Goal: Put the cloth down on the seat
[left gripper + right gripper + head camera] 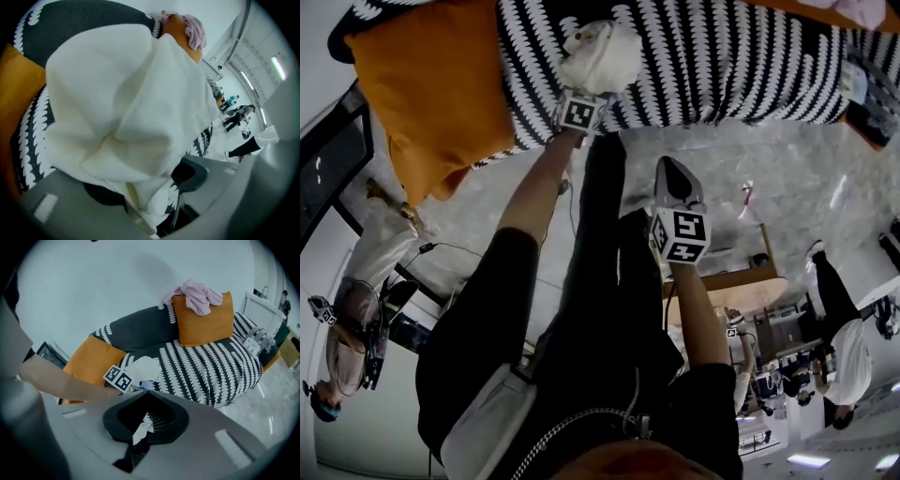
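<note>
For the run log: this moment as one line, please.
left gripper: open, around cloth | cloth: on sofa seat | right gripper: shut, empty

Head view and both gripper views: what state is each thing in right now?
left gripper: jaws apart, clamping nothing.
white cloth: bunched up, resting on the seat, between the left gripper's jaws.
right gripper: jaws together, empty, held off the seat.
pink cloth: draped over the top of the upright orange cushion.
</note>
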